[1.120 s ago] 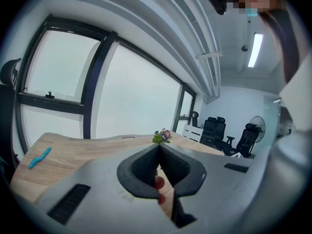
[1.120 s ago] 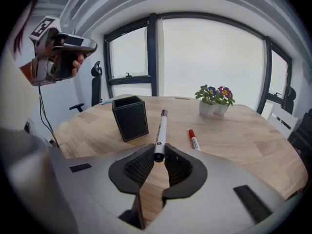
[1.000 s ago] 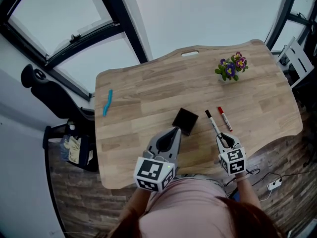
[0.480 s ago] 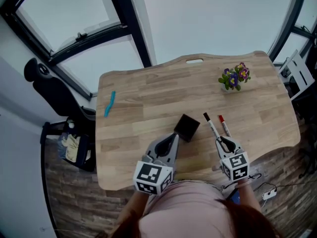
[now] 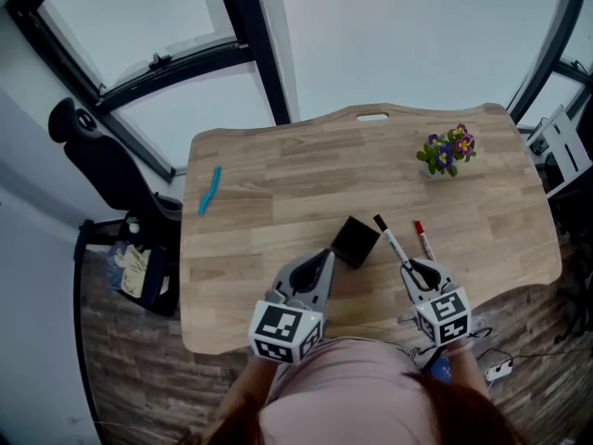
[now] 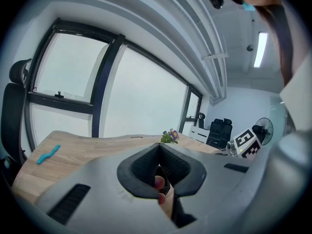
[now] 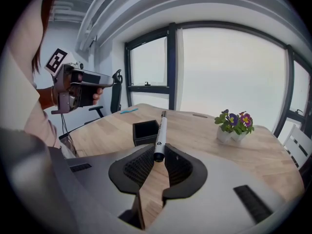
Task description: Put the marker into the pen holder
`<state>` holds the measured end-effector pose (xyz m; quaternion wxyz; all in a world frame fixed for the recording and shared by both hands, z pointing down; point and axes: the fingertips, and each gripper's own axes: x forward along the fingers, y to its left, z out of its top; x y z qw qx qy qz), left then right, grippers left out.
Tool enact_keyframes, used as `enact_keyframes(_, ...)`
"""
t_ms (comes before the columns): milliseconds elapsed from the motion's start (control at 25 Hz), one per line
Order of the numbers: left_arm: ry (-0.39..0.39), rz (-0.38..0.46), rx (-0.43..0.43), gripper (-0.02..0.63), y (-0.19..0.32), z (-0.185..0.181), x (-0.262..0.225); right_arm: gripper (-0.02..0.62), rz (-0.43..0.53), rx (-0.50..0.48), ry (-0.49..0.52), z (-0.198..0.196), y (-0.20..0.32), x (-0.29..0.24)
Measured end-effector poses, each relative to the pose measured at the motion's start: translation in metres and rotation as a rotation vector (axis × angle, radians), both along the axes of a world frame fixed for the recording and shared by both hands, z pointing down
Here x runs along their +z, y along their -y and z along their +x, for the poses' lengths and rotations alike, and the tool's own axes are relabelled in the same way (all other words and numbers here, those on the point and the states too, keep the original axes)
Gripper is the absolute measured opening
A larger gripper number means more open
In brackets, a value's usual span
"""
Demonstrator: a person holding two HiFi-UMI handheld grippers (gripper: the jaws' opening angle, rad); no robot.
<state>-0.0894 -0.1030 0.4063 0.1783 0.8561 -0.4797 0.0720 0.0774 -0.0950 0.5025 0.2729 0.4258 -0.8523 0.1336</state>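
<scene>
**White plastic marker pinched by its tail, just short of the pen holder**

Head view: right gripper clamped on the marker's rear end, black cap aimed just right of the pen holder. Left gripper near the pen holder's front side. Red marker lying further right.

Left gripper view: jaws together, nothing held.

Right gripper view: pads pressed on the barrel's butt, shaft jutting toward the pen holder's right wall. Probably light, stiff and smooth, and likely to pivot in an end grip.
</scene>
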Motion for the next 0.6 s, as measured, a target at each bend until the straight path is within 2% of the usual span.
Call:
enact_keyframes(320,-0.010,-0.002,-0.011,-0.006,0.013,-0.008,0.002,0.060,-0.071,-0.072,-0.042,-0.017,0.001,0.005)
enact_keyframes(600,-0.020,-0.004,-0.019,-0.006,0.022,-0.013,0.003,0.061,-0.138,-0.096,-0.067,-0.024,0.000,0.010)
